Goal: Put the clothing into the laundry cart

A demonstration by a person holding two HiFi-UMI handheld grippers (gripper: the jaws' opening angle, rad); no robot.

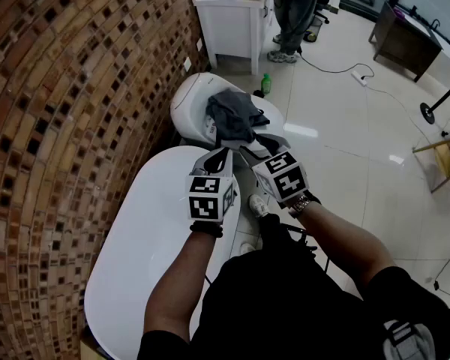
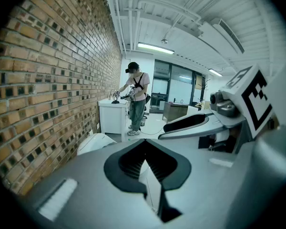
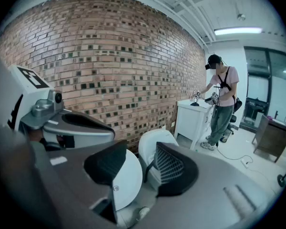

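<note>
A dark grey piece of clothing (image 1: 231,115) lies crumpled on top of a white rounded cart (image 1: 191,96) by the brick wall. Both grippers are held side by side just in front of it, pointing at it and slightly down. My left gripper (image 1: 223,153) has its black pads meeting at the tip (image 2: 144,144), with nothing in them. My right gripper (image 1: 264,142) stands open beside the near edge of the clothing. Between its ribbed pads (image 3: 174,168) I see only the white cart (image 3: 155,144) and no cloth.
A large white oval tub top (image 1: 146,238) lies under my left arm against the brick wall (image 1: 67,126). Behind the cart are a green bottle (image 1: 266,84) and a white cabinet (image 1: 231,15), where a person (image 1: 296,13) stands. A cable and power strip (image 1: 360,78) cross the tiled floor.
</note>
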